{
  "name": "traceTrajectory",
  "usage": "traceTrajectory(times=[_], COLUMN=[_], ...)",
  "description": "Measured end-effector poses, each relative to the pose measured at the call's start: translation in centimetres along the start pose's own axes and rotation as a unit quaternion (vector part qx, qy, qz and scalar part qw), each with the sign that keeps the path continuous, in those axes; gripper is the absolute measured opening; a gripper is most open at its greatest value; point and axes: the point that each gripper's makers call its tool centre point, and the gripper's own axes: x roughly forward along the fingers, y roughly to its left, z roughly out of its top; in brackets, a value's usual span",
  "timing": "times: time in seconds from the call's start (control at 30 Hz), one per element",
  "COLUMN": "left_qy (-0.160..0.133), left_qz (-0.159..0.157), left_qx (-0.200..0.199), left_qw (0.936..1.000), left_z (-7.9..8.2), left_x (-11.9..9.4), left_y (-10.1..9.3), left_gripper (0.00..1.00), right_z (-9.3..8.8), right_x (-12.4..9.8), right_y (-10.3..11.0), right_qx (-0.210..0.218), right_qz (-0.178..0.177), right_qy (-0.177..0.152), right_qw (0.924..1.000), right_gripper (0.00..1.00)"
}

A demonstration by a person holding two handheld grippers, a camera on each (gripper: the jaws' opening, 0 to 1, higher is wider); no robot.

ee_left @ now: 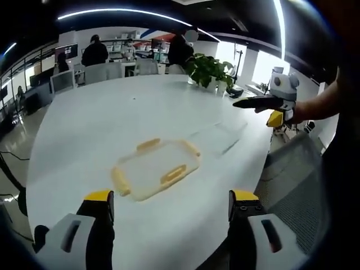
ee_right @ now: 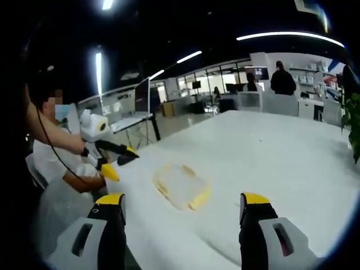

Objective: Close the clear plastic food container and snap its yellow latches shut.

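Note:
A clear plastic piece with yellow latches (ee_left: pixel 154 169) lies flat on the white table (ee_left: pixel 112 118), a short way ahead of my left gripper (ee_left: pixel 171 199), whose yellow-tipped jaws stand wide apart with nothing between them. Just beyond it to the right lies a second, faint clear rectangular piece (ee_left: pixel 219 138). My right gripper (ee_left: pixel 269 109), held in a hand, hovers off the table's right edge. In the right gripper view the yellow-latched piece (ee_right: pixel 181 187) lies ahead of my open right gripper (ee_right: pixel 183 201). My left gripper (ee_right: pixel 112 160) hangs beyond the table edge at left.
A potted plant (ee_left: pixel 208 70) stands at the table's far end. A grey mesh chair (ee_left: pixel 292 169) sits by the right edge. People (ee_left: pixel 94 52), desks and monitors fill the office behind. A seated person (ee_right: pixel 50 157) is at the table's left edge.

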Motion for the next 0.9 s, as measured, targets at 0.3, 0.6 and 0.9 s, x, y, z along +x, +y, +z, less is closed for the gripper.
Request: traceTrajectory(times=[0.3, 0.6, 0.9], left_qy=[0.016, 0.024, 0.034], left_qz=[-0.010, -0.018, -0.029], left_qx=[0.011, 0.021, 0.030], left_qw=[0.9998, 0.9993, 0.9986], left_z=[-0.4, -0.3, -0.5], left_x=[0.4, 0.8, 1.1], left_y=[0.8, 2.0, 2.9], left_gripper=[0.84, 0.84, 0.83], right_z=[-0.5, -1.0, -1.1], right_x=[0.9, 2.1, 3.1], right_y=[0.4, 0.3, -0.3], right_qx=[-0.011, -0.028, -0.036], right_qz=[0.012, 0.016, 0.019], right_qy=[0.019, 0.034, 0.046], right_qw=[0.9997, 0.9989, 0.9981], right_gripper=[0.83, 0.83, 0.83])
